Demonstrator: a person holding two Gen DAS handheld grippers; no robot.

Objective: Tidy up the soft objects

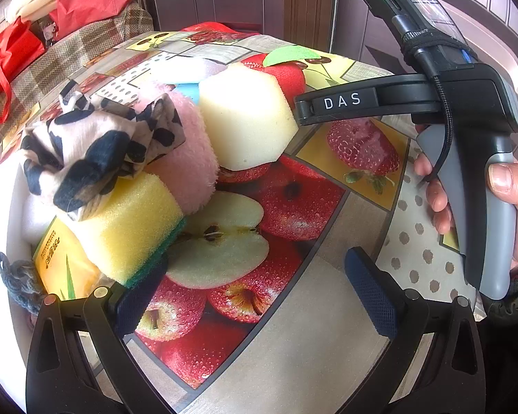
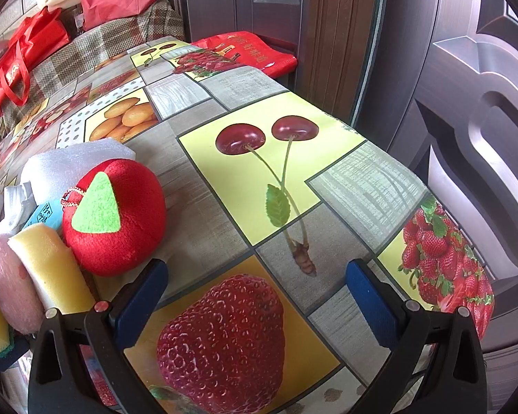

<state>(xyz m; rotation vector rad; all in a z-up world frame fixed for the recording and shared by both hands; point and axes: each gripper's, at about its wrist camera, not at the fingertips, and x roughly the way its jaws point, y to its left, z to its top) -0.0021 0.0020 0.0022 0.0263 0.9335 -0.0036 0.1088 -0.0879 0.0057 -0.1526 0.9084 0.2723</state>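
In the left wrist view a pile of soft things lies on the fruit-print tablecloth [image 1: 293, 327]: a cow-print cloth [image 1: 96, 148] on top of a yellow sponge with a green scrub side [image 1: 131, 227], a pink plush piece [image 1: 193, 158], a cream foam block [image 1: 245, 120] and a red plush apple [image 1: 286, 69] behind. My left gripper [image 1: 255, 296] is open, its left pad [image 1: 138, 300] against the sponge's green edge. My right gripper [image 2: 257, 293] is open over a printed strawberry, nothing between its fingers. The red plush apple [image 2: 117, 217] lies just left of it, beside the cream foam block [image 2: 51, 269].
A white foam sheet [image 2: 76, 162] and a blue packet [image 2: 46, 214] lie behind the apple. A yellow packet [image 1: 58, 265] and a grey knit piece [image 1: 17, 276] sit at the pile's left. Red bags [image 2: 20, 65] rest on a plaid cover; a dark door [image 2: 466, 103] stands past the table's right edge.
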